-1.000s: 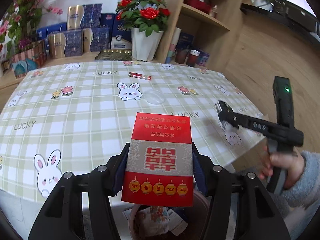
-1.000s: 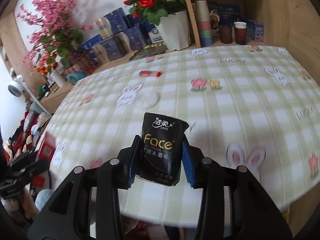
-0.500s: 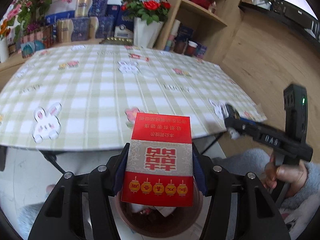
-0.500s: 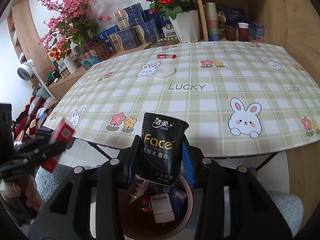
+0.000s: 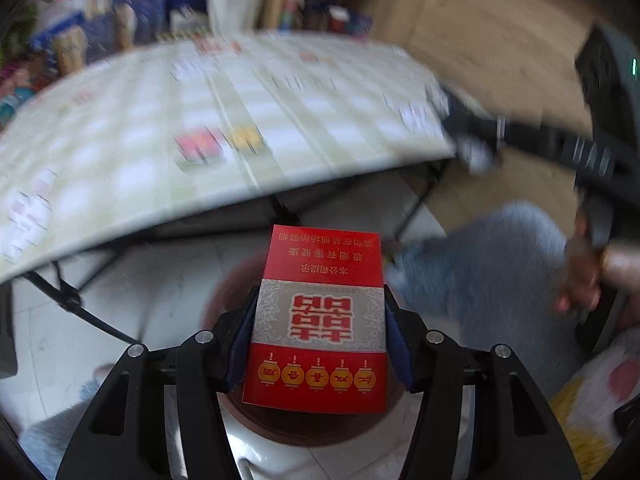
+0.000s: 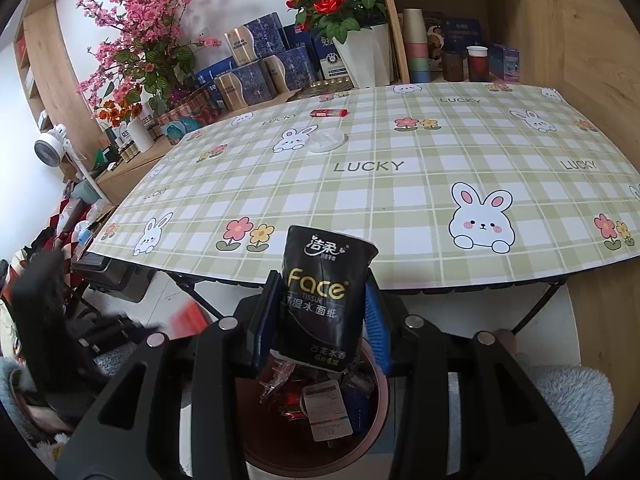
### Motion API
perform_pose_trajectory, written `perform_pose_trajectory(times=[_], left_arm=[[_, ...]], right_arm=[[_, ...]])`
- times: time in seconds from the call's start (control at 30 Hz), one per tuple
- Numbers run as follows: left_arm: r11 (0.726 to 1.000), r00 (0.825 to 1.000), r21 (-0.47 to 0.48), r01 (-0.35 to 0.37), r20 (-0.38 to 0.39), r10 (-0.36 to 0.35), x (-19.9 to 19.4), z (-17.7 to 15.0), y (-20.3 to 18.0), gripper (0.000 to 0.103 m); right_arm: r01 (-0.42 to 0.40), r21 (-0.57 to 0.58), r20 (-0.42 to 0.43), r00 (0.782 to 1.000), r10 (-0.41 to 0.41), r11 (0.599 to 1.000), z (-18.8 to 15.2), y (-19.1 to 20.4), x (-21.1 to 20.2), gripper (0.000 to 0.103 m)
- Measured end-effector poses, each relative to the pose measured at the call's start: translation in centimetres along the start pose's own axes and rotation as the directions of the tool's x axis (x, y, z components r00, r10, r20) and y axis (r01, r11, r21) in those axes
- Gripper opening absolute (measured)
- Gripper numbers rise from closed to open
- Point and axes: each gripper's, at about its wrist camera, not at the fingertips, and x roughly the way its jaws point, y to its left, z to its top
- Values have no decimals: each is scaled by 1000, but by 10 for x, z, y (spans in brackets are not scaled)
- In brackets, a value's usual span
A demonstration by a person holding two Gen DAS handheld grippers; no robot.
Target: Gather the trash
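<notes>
My left gripper (image 5: 318,312) is shut on a red and silver cigarette box (image 5: 320,320), held upright over the brown round trash bin (image 5: 280,424) on the floor. My right gripper (image 6: 322,308) is shut on a black "Face" tissue pack (image 6: 324,292), above the same bin (image 6: 382,396), which holds wrappers and a white tag (image 6: 326,408). A red stick-shaped item (image 6: 328,112) and a clear plastic lid (image 6: 326,140) lie on the far part of the checked table (image 6: 400,200). In the left wrist view the right gripper (image 5: 520,136) shows blurred at the right.
The table edge and its black folding legs (image 6: 536,312) stand just behind the bin. A person's hand (image 5: 580,280) and fleecy sleeve (image 6: 568,392) are at the right. Boxes, flower vases (image 6: 360,56) and cups line the shelf behind the table.
Both grippers left the tabletop and came over the bin. The left one kept sinking in the last half second; the right one has stayed put. Each still holds its item.
</notes>
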Motion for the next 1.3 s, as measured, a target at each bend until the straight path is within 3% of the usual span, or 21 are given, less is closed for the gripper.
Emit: perform_pose_trajectory(times=[0.17,0.6,0.67,0.73,0.9,1.0,1.13,1.27,1.3], left_arm=[[998,996,58,33,-85,-28,25,0,-10,55],[997,982,8,82,-168,-80,52,1,0,55],[996,982,2,89,-164,-88,50,2,1,61],[996,984,-5,91,-154,-90,48,2,0,75],[997,996,-32,73,-56,-75,26,7,4,88],[998,997,-60,-9,72,14,-1,12,9,95],[983,958,-161,-92,256,132,-44,15,25,97],[947,913,-293,-132,337,231,-70,12,49,97],[928,895,-348,-135,359,265,-78,10,59,97]], right_arm=[[-6,18,10,1000,6,1000,-5,-7,3,42],[-9,25,6,1000,9,1000,-9,-13,7,42],[-12,23,5,1000,12,1000,-10,-12,8,42],[-14,20,3,1000,14,1000,-11,-12,9,42],[-20,15,-6,1000,20,1000,-12,-11,10,42],[-19,12,-15,1000,19,1000,-12,-10,11,42],[-24,-7,-46,999,24,1000,-16,-6,17,43],[-30,-48,-83,996,26,998,-21,3,27,43],[-30,-59,-94,995,24,998,-23,6,30,44]])
